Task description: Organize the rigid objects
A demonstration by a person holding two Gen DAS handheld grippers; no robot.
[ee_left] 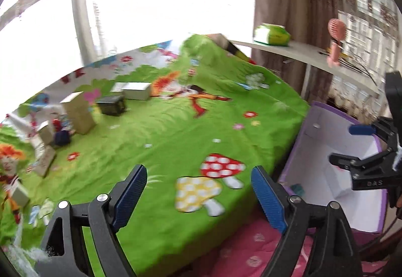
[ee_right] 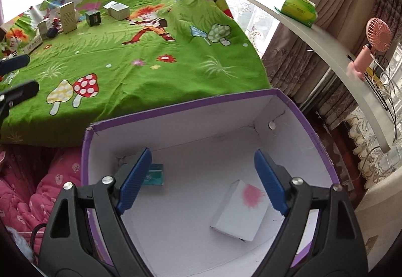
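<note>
My left gripper (ee_left: 198, 176) stands open and empty above the green cartoon bedspread (ee_left: 176, 131). Several small boxes sit on the bed's far left: a tan box (ee_left: 78, 111), a black box (ee_left: 111, 105) and a silvery box (ee_left: 135, 91). At the bed's right edge stands a purple box (ee_right: 311, 131) with a white inside. Over it hangs my right gripper (ee_right: 203, 155), open, with nothing between its pads. Inside lie a white box with a pink splash (ee_right: 241, 211) and a small teal box (ee_right: 155, 174). The same tan box (ee_right: 67, 17) and black box (ee_right: 93, 17) show far off in the right wrist view.
A curved white shelf (ee_right: 334, 51) on the right carries a green tissue pack (ee_right: 297, 9), a pink hand fan (ee_right: 377, 36) and some cables. Brown curtains hang behind it. A pink quilt (ee_right: 30, 196) lies below the bed's near edge, left of the purple box.
</note>
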